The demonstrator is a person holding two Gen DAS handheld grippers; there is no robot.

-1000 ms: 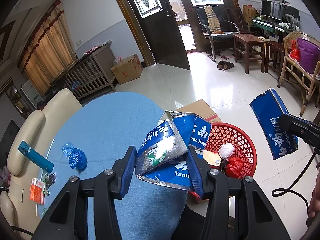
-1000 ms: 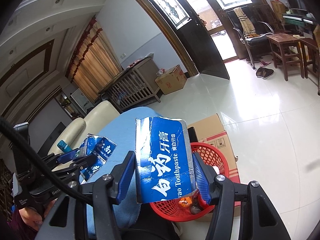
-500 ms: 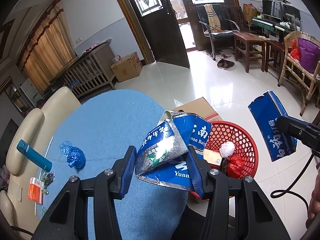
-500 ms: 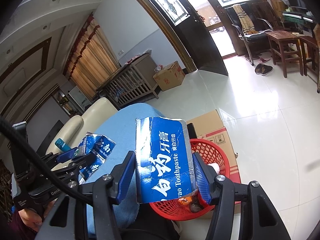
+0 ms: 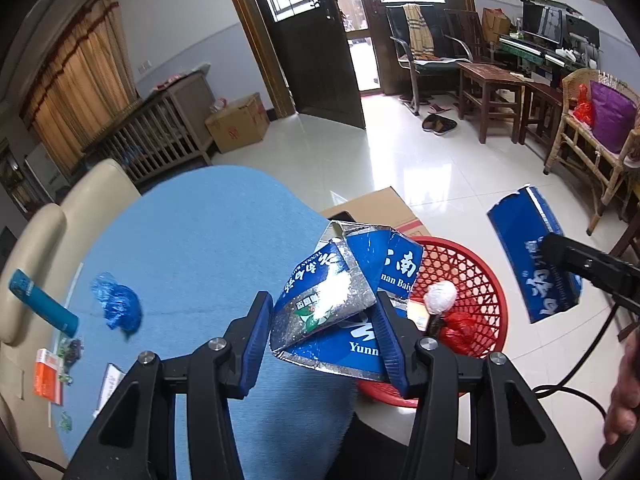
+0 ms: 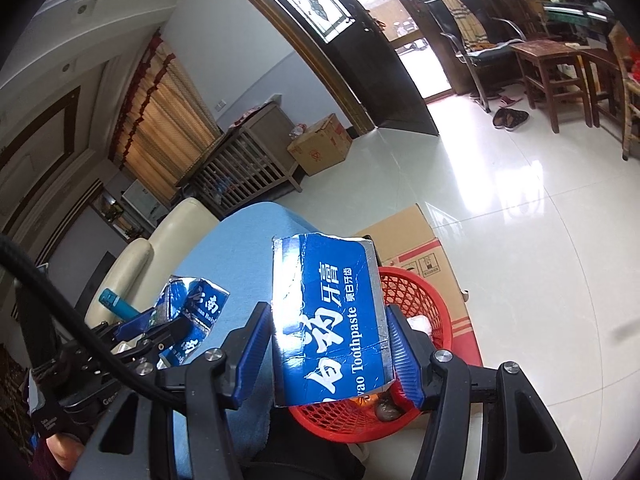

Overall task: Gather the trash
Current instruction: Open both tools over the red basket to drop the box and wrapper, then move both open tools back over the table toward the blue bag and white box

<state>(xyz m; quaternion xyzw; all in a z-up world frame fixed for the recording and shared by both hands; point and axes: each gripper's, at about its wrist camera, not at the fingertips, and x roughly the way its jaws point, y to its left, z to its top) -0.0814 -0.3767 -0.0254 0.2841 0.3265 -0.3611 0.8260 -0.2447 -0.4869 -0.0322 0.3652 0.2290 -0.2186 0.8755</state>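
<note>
My left gripper [image 5: 322, 312] is shut on a torn blue-and-silver toothpaste box piece [image 5: 344, 300], held above the edge of the blue table [image 5: 200, 248] beside the red mesh basket [image 5: 480, 280]. My right gripper [image 6: 330, 344] is shut on the other blue toothpaste box piece [image 6: 328, 320], held above the red basket [image 6: 416, 292]. That piece also shows in the left wrist view [image 5: 528, 256], right of the basket. The left gripper with its piece shows in the right wrist view [image 6: 192, 312]. The basket holds a white wad [image 5: 440, 296] and red trash [image 5: 460, 328].
On the blue table lie a crumpled blue plastic bag [image 5: 118, 310], a teal cylinder [image 5: 42, 306], an orange packet [image 5: 48, 372] and small scraps. A cardboard box [image 5: 380, 208] stands behind the basket. A cream sofa [image 5: 48, 232] borders the table. Chairs and wooden tables stand far right.
Both grippers have drifted slightly with their box pieces still held; the right piece has moved a little closer to the basket. The grips are unchanged.
</note>
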